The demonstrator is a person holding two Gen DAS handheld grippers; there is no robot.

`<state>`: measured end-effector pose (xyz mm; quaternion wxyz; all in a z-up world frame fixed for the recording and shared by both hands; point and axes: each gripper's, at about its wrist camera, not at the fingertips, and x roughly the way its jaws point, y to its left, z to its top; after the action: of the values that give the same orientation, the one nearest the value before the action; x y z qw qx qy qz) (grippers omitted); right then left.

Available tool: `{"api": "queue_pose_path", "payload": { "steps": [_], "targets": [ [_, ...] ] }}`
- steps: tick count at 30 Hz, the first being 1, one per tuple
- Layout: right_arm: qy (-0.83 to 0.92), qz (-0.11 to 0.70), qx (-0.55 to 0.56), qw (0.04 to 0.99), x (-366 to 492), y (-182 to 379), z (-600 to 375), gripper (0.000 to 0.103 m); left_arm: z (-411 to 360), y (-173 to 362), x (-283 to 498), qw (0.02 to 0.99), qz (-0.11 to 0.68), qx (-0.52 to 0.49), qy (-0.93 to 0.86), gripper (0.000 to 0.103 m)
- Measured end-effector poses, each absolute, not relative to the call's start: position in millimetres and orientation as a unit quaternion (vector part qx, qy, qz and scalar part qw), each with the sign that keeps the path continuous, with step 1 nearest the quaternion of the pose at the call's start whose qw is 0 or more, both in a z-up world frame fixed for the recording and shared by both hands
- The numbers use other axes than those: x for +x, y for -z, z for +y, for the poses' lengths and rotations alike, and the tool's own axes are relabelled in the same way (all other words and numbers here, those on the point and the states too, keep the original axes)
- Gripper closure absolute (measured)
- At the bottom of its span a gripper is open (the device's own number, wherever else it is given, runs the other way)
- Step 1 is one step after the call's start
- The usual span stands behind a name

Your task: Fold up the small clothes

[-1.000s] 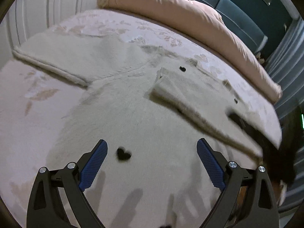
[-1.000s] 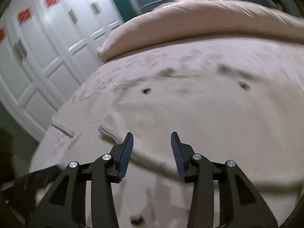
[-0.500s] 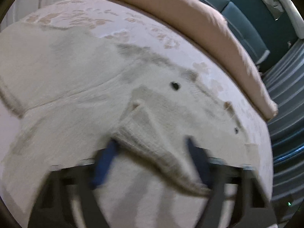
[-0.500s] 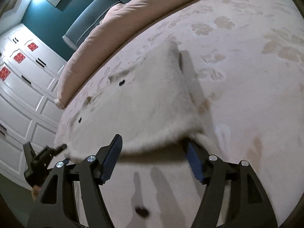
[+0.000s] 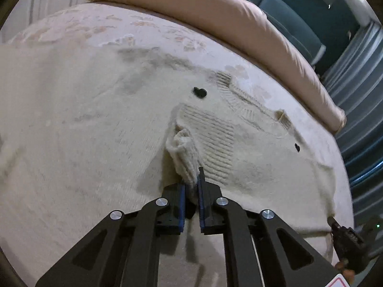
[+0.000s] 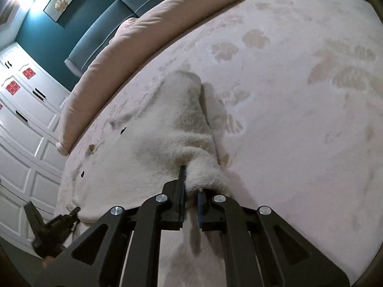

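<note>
Pinching the sweater (image 5: pixel 100 129) at two spots, both grippers had just been closing, and each now held cloth between its pads. The left gripper (image 5: pixel 190 191) was clamped on the ribbed cuff (image 5: pixel 184 153) of a sleeve folded across the sweater's middle, below the black heart (image 5: pixel 200 92). The right gripper (image 6: pixel 191 191) was clamped on a fluffy corner at the sweater's right edge, probably the hem, though the pile blurred the seam. The sweater itself lay spread on the pale bedspread (image 6: pixel 299 119), with the pink duvet (image 5: pixel 215 16) rolled up beyond its far side.

The main risk was thin holds: each grip took only a small tuft of loose knit, so a quick pull could have let the cloth slip free or stretched the cuff. If the two hands had moved unevenly, the sweater could have dragged and bunched instead of folding flat. Lifting the cuff alone could also have undone the sleeve fold.
</note>
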<state>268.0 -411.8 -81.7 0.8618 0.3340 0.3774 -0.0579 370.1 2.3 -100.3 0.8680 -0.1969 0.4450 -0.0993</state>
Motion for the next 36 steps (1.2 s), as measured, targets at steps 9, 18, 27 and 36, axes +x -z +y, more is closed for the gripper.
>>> {"api": "queue_pose_path", "payload": {
  "steps": [9, 18, 27, 36],
  "targets": [
    [0.080, 0.352, 0.250, 0.898, 276, 41, -397, 0.086, 5, 108, 361, 0.877, 0.418, -0.211, 0.107, 0.088],
    [0.109, 0.400, 0.345, 0.842, 238, 78, -418, 0.086, 10, 112, 356, 0.878, 0.406, -0.225, 0.117, 0.087],
    [0.127, 0.356, 0.261, 0.888, 280, 34, -430, 0.020, 9, 112, 354, 0.881, 0.402, -0.220, 0.117, 0.086],
    [0.037, 0.382, 0.216, 0.897, 386, 45, -421, 0.093, 4, 112, 353, 0.885, 0.399, -0.209, 0.114, 0.084]
  ]
}}
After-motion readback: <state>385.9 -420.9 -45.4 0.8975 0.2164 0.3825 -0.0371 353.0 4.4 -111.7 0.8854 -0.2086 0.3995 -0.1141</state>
